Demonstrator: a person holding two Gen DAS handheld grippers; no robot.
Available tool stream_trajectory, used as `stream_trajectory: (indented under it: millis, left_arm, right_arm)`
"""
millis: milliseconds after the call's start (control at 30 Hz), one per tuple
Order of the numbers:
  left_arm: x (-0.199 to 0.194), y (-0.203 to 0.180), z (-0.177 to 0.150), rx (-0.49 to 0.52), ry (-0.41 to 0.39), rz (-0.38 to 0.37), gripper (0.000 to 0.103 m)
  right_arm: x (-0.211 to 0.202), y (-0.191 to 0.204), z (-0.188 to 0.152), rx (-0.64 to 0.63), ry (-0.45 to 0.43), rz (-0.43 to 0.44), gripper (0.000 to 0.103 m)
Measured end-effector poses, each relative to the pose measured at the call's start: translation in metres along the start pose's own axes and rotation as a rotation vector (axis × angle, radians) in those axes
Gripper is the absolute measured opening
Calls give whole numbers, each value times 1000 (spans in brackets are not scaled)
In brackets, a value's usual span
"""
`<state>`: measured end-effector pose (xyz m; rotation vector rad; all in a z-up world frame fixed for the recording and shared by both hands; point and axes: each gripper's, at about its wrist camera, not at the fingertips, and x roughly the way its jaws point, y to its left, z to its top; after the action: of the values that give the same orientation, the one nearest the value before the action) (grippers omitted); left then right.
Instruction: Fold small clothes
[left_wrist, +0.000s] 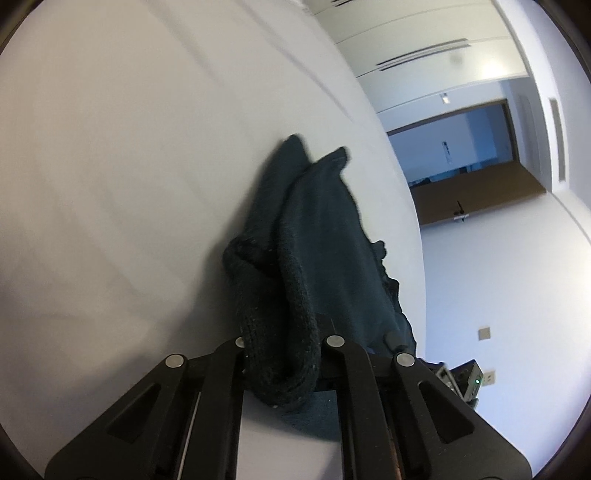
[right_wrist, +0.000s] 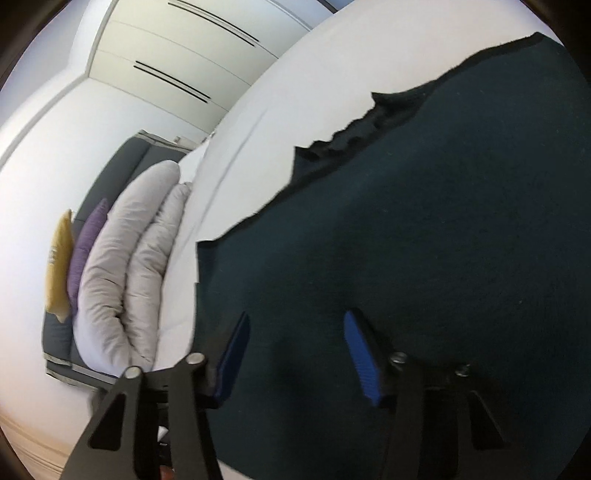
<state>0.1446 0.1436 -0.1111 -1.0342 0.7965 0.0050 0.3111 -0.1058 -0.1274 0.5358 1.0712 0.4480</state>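
A dark teal knitted garment (left_wrist: 314, 236) lies on the white bed (left_wrist: 129, 166). My left gripper (left_wrist: 284, 354) is shut on a rolled, bunched edge of it, and the cloth rises from the jaws in a ridge and hides the fingertips. In the right wrist view the same garment (right_wrist: 424, 221) spreads wide and flat over the bed (right_wrist: 258, 110). My right gripper (right_wrist: 295, 317) hovers over it, jaws apart, blue pads (right_wrist: 364, 358) showing, with only flat fabric seen in the gap and nothing pinched.
Two pale pillows (right_wrist: 122, 266), a purple cushion (right_wrist: 86, 251) and a yellow cushion (right_wrist: 59, 266) stand at the bed's head. White wardrobe doors (right_wrist: 177, 48) line the wall. A doorway (left_wrist: 461, 155) and a dark device with a green light (left_wrist: 465, 380) lie beyond the bed's edge.
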Motion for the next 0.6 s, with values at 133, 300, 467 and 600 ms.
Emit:
stream_trajectory:
  millis: [133, 300, 467, 600]
  left_arm:
    - [-7, -31, -5, 113, -41, 14, 7]
    - [3, -101, -19, 347, -77, 33, 7]
    - [32, -196, -90, 797, -76, 58, 7]
    - [82, -209, -140, 994, -70, 127, 7]
  right_arm:
    - [-1, -17, 2, 52, 10, -20, 5]
    - [0, -44, 4, 118, 37, 50, 0]
    - [-44, -49, 29, 156, -21, 194, 67]
    - [-84, -71, 56, 195, -111, 228, 91]
